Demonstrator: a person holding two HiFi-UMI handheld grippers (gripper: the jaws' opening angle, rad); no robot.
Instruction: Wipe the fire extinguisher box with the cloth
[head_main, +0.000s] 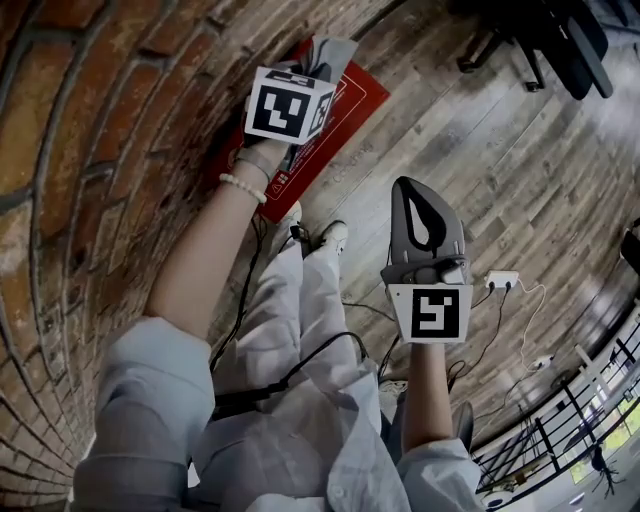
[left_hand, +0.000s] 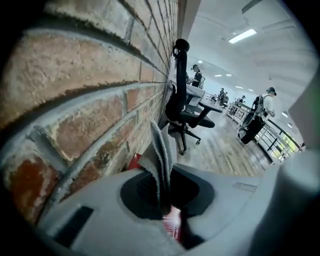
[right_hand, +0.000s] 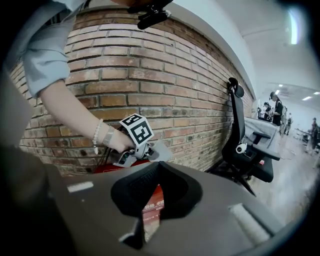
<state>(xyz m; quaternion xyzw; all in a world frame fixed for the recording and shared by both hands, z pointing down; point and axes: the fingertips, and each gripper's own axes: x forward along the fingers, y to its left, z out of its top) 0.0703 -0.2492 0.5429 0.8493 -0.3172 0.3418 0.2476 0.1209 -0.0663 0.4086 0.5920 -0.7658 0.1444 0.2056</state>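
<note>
Over the box (head_main: 358, 92), outstretched left gripper (left_hand: 167, 205) fingers clamp cloth (left_hand: 161, 155); right gripper (head_main: 408, 190) fingers together.

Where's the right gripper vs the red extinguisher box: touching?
Apart. Head view shows bare floor planks between the right gripper and the red box; right gripper view sees the box well beyond its shut, empty jaws.

Your wall (head_main: 60, 120) is rough, matt brick with gritty mortar lines. At its foot the box (head_main: 350, 95) looks smooth, with a slight sheen. The cloth (left_hand: 161, 155) beside the wall is soft, nubby fabric. Away from the wall, the floor (head_main: 500, 150) is grainy, matt wood planks. Your right gripper (right_hand: 155, 167) is matt plastic with ribbed pads (right_hand: 132, 187).
</note>
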